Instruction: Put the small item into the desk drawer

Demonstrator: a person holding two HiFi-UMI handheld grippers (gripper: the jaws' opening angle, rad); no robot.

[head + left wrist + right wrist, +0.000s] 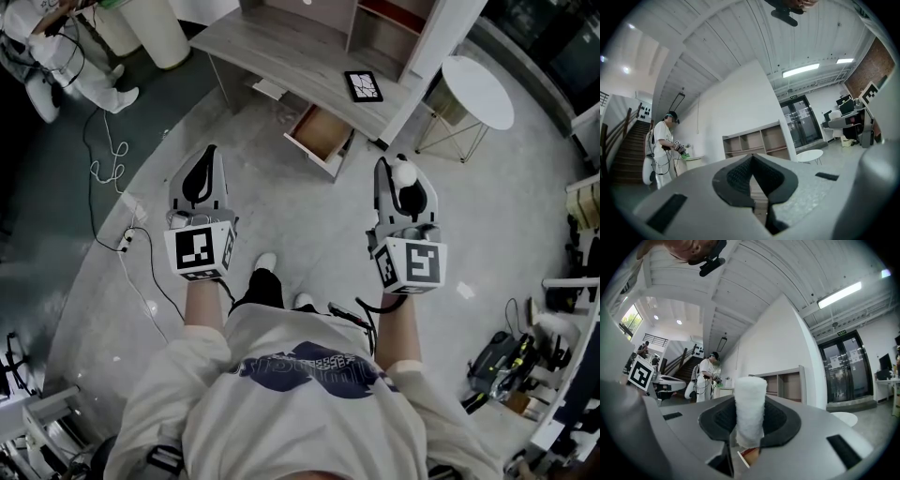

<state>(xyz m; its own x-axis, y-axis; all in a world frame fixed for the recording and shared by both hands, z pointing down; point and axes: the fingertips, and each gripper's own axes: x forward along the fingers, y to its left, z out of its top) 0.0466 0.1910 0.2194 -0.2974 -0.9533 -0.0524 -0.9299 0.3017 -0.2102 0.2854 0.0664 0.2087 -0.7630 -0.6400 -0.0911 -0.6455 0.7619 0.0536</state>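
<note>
A small white fuzzy roll (pixel 750 404) stands upright between the pads of my right gripper (pixel 749 427), which is shut on it. In the head view the roll (pixel 405 174) shows as a white blob at the tip of that gripper (pixel 398 169). The wooden drawer (pixel 321 134) hangs open under the grey desk (pixel 272 52), ahead of both grippers and a little left of the right one. My left gripper (pixel 208 155) is level beside it, further left. Its dark pads meet with nothing between them (pixel 752 176).
A tablet (pixel 363 85) lies on the desk's right end, beside a shelf unit. A round white table (pixel 478 89) stands to the right of the desk. Cables (pixel 108 159) and a power strip (pixel 131 239) lie on the floor at left. Another person (pixel 56 56) stands far left.
</note>
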